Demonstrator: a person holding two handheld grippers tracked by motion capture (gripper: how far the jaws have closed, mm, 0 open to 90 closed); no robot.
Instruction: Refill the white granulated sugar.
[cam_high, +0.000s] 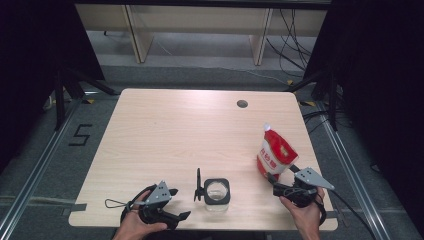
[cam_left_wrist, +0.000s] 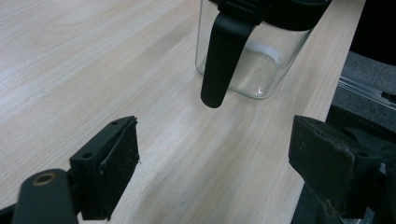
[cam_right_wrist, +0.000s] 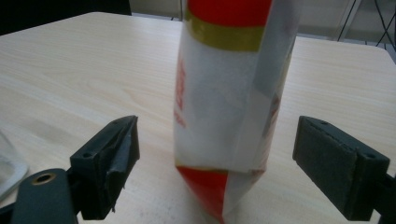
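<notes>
Your right gripper (cam_right_wrist: 215, 158) is facing the upright red and white pouch (cam_right_wrist: 229, 93), which is standing between its released jaws on the surface (cam_high: 165, 135). Your left gripper (cam_left_wrist: 210, 168), jaws also released, is pointing toward the glass jar (cam_left_wrist: 252, 56) nearby.

**A test room set up for filming**

This is looking like a lab or test room, not a home. A light wooden table (cam_high: 200, 130) is standing alone on a grey floor (cam_high: 200, 75). Black curtains (cam_high: 30, 60) are hanging on both sides. Black stands (cam_high: 65, 90) are standing near the table's far corners. Cables (cam_high: 290, 40) are lying on the floor behind the far edge. Metal rails (cam_high: 35, 170) are running along the floor, and a number made of black tape (cam_high: 80, 134) is sticking to the floor on the left.
</notes>
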